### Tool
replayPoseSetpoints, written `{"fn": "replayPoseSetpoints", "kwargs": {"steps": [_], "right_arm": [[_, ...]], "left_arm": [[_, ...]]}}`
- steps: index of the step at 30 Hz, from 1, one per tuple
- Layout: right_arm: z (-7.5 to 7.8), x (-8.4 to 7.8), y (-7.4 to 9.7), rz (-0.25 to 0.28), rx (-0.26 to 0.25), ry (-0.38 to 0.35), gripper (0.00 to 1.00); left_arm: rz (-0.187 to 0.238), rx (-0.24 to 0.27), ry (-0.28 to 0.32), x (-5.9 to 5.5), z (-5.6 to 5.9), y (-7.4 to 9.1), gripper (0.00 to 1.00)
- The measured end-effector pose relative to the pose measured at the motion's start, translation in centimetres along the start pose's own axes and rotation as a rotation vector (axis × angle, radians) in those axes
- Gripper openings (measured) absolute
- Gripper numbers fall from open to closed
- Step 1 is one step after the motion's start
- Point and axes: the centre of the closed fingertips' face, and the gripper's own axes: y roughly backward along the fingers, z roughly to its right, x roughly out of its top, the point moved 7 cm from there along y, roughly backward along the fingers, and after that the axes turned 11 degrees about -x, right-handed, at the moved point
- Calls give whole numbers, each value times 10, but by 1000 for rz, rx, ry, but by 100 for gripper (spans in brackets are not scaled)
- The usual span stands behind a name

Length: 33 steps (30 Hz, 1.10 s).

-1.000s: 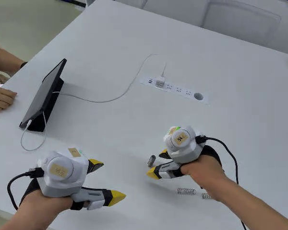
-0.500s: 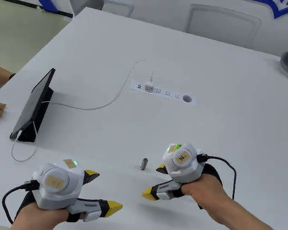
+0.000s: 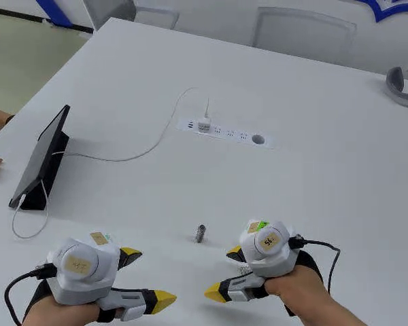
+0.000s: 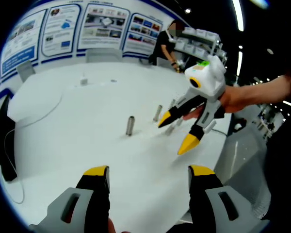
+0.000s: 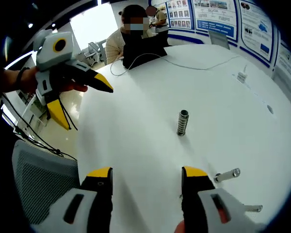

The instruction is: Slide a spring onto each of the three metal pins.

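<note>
One upright pin ahead, between left claw and right claw, both wide and empty.

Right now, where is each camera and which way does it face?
Head view: on the headset, looking down over the white table at the upright pin; both hands, left gripper and right gripper show.
Left gripper view: rides the left gripper, looks along its open jaws toward the pin, right gripper beyond.
Right gripper view: rides the right gripper, looks along its open jaws at the pin, left gripper beyond.
Shared: all see that pin.
</note>
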Motion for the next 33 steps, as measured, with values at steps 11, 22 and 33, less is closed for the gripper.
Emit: {"fn": "replayPoseSetpoints", "kwargs": {"steps": [11, 22, 33], "right_arm": [[1, -6, 10, 56, -6, -83, 60], [4, -24, 29, 112, -43, -146, 64], [14, -47, 58, 153, -99, -223, 70]], "left_arm": [[-11, -9, -2, 1, 3, -5, 67], [-28, -28, -7, 3, 6, -14, 67], [-53, -60, -37, 14, 10, -28, 68]]}}
